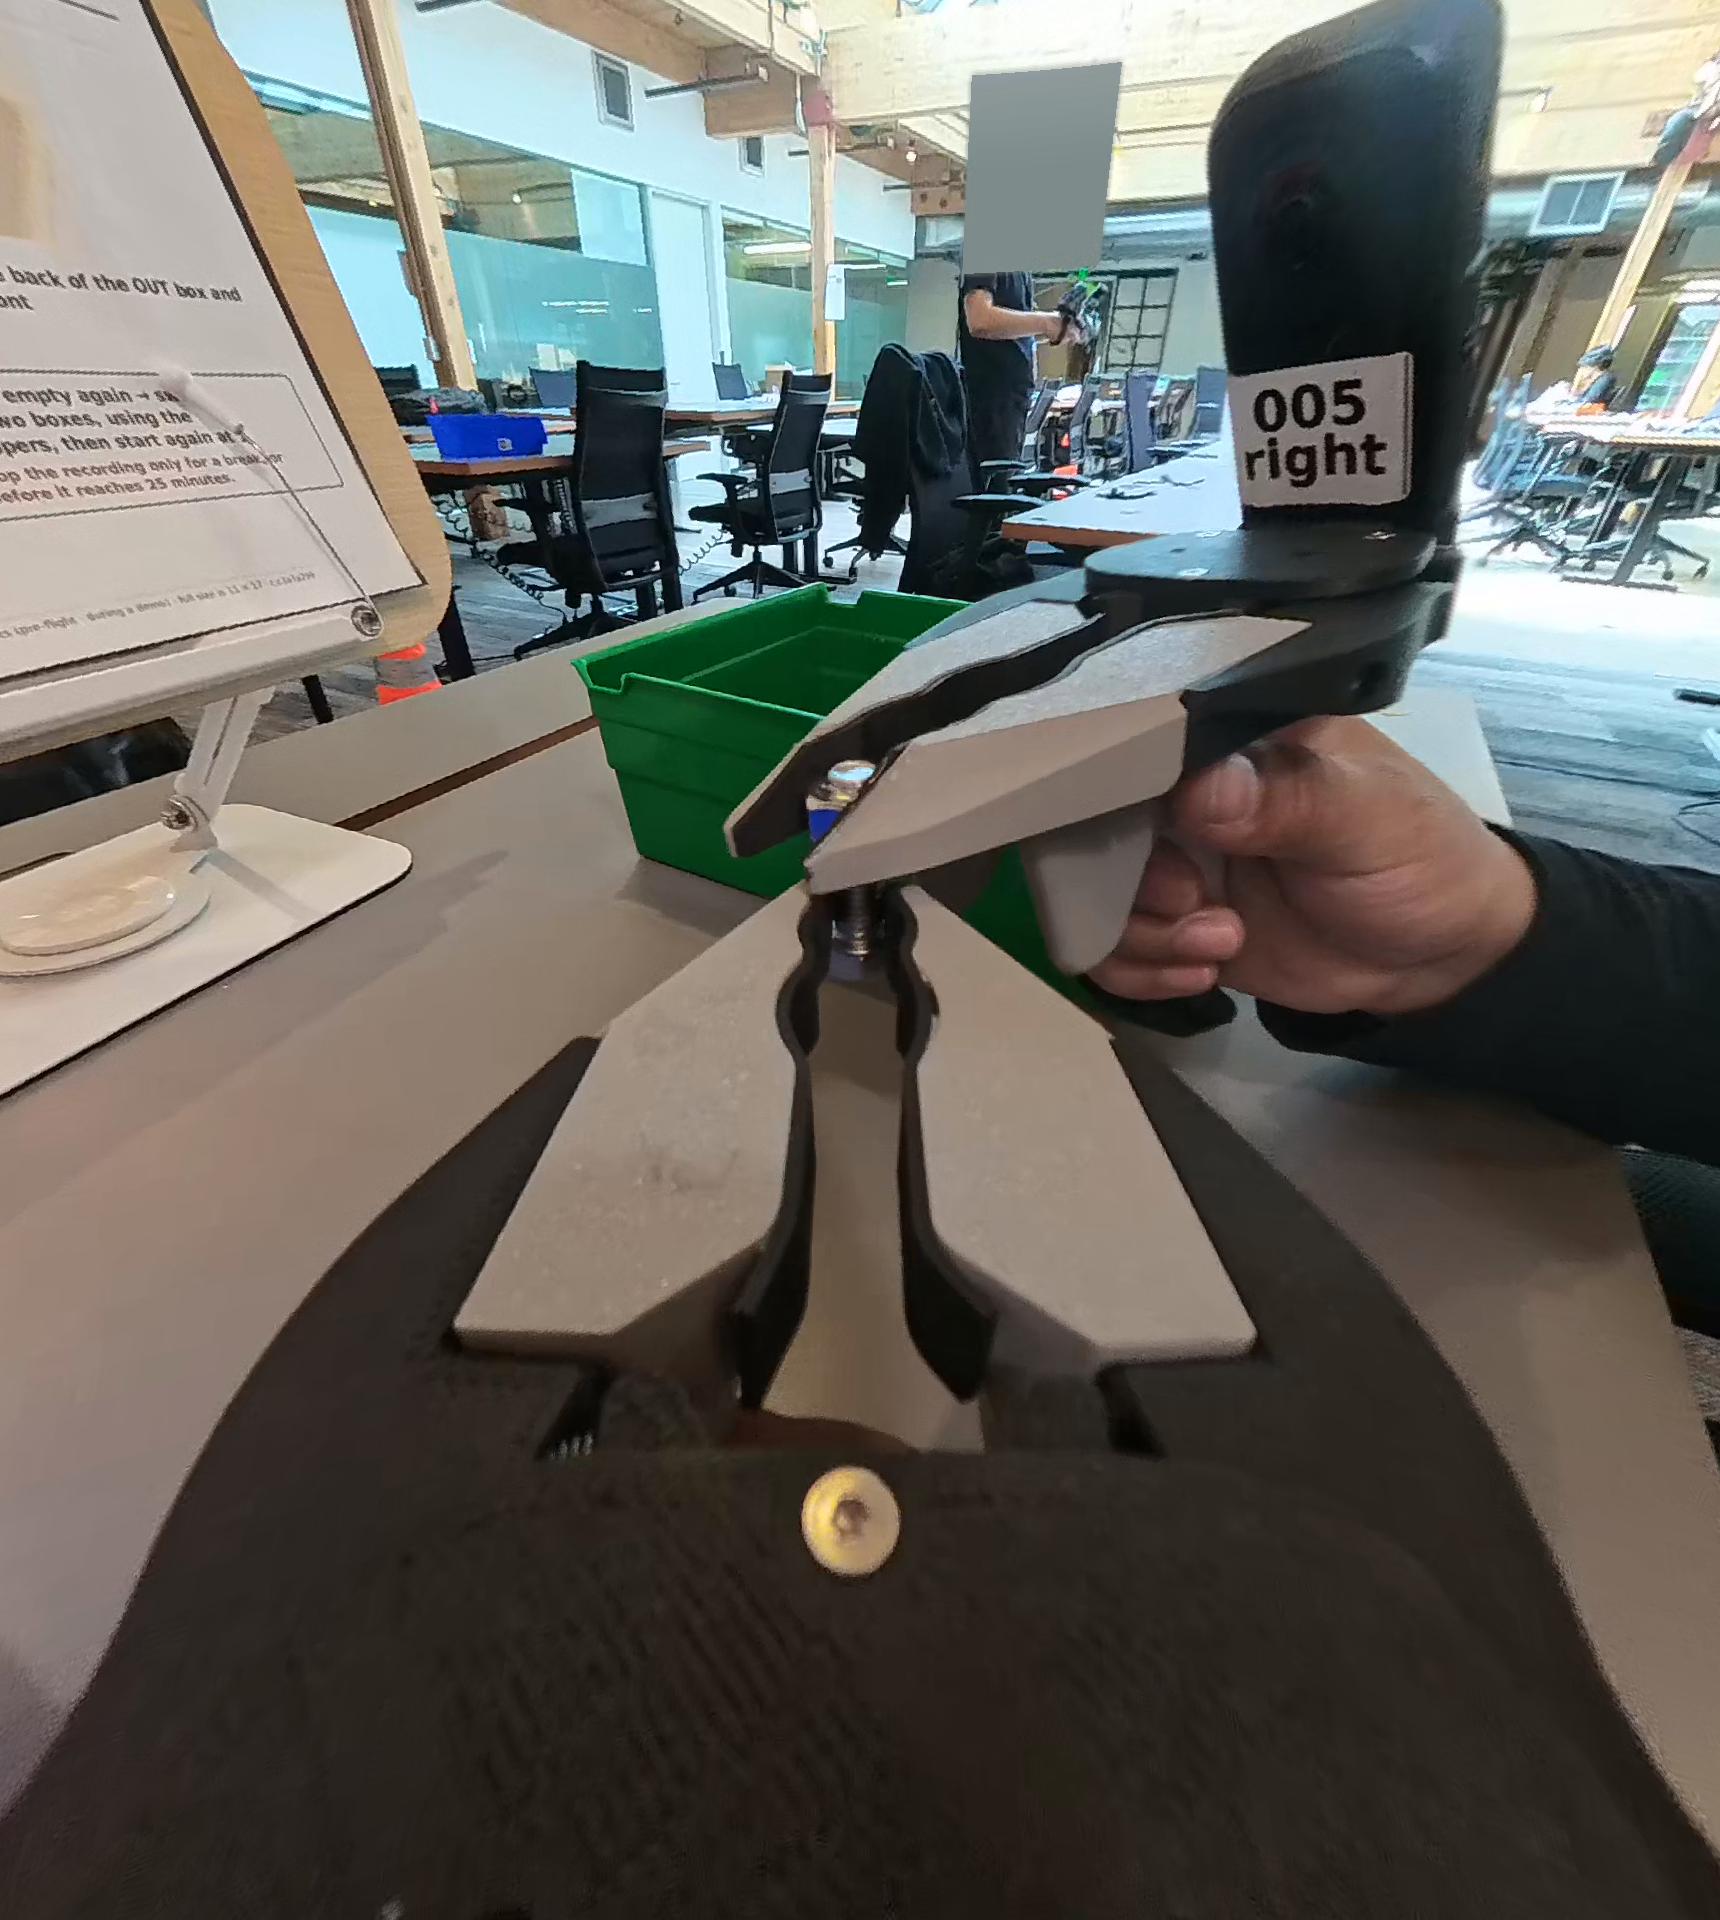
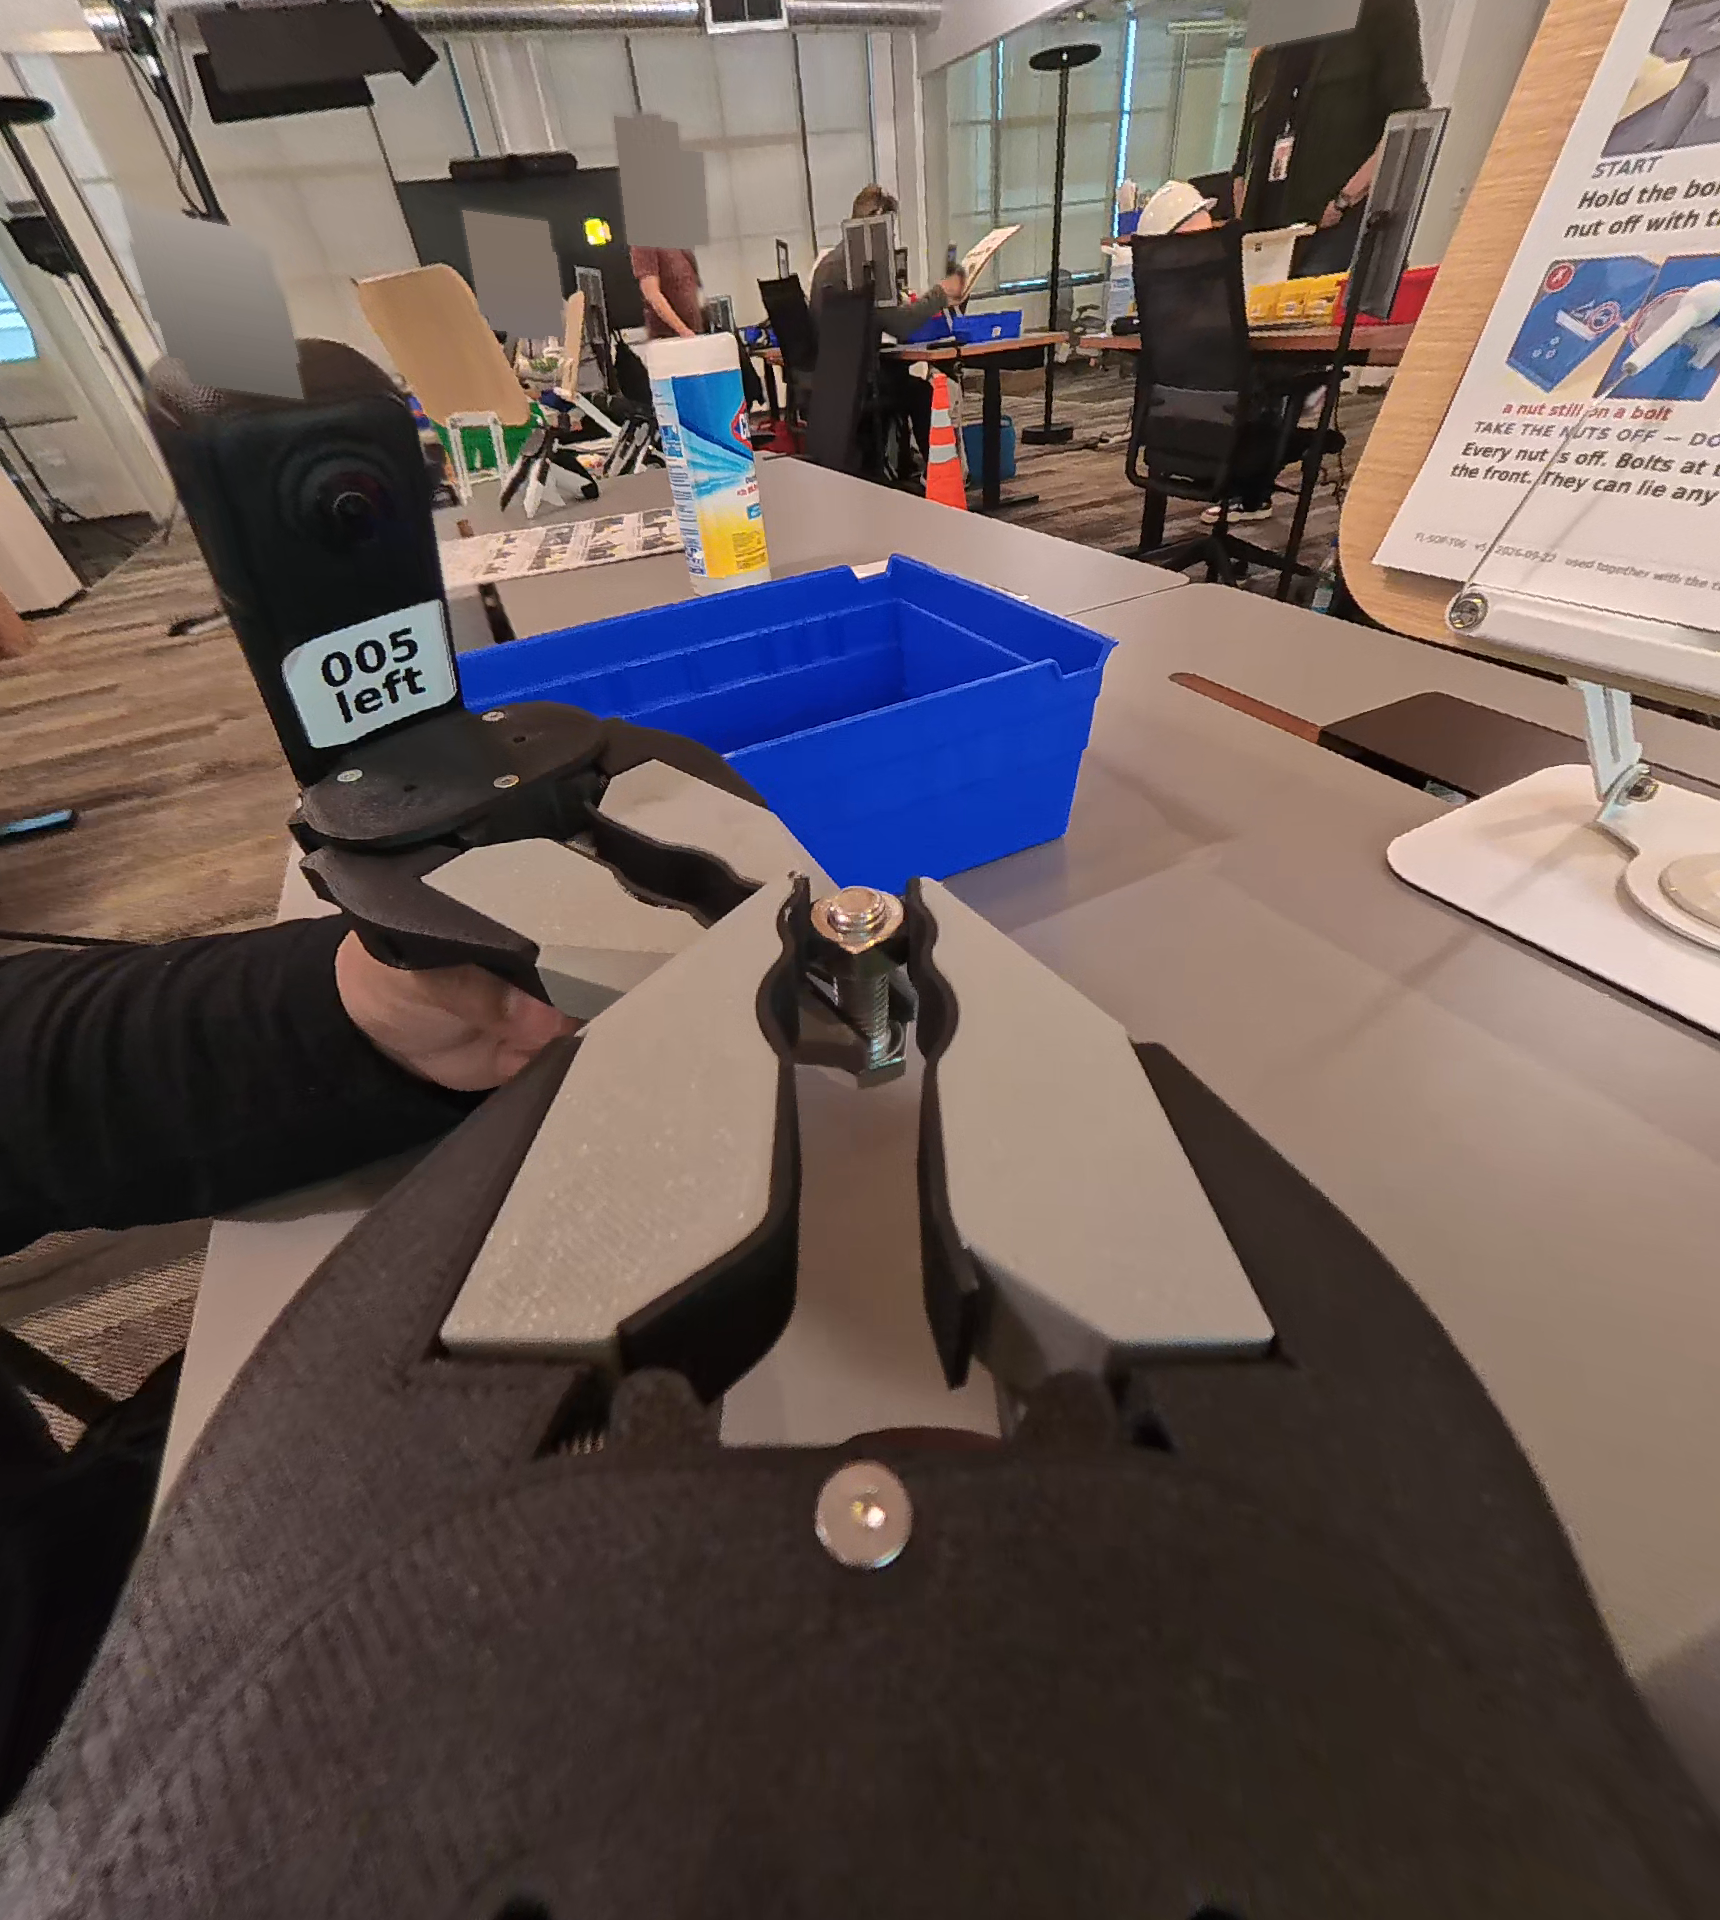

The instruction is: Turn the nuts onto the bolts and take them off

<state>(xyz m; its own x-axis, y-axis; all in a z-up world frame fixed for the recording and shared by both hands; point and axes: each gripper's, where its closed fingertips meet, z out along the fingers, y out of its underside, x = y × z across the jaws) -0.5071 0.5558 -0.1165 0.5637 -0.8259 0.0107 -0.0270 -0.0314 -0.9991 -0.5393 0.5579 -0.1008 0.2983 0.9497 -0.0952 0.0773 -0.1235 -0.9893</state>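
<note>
The right wrist view shows a silver bolt (image 2: 861, 971) standing upright above the grey table (image 2: 1303, 1091), its head clamped between the right gripper (image 2: 854, 925) fingertips. Lower on the thread, the left gripper (image 2: 861, 1044) closes on a nut (image 2: 882, 1055). A blue bin (image 2: 939, 790) sits behind (its visible inside looks bare). Only the left wrist view shows the green bin (image 1: 700, 748), contents hidden, and a hand (image 1: 1323, 873) wrapped around the right gripper's handle. There the left gripper (image 1: 854, 935) pinches the bolt's lower end (image 1: 851, 925) from below.
</note>
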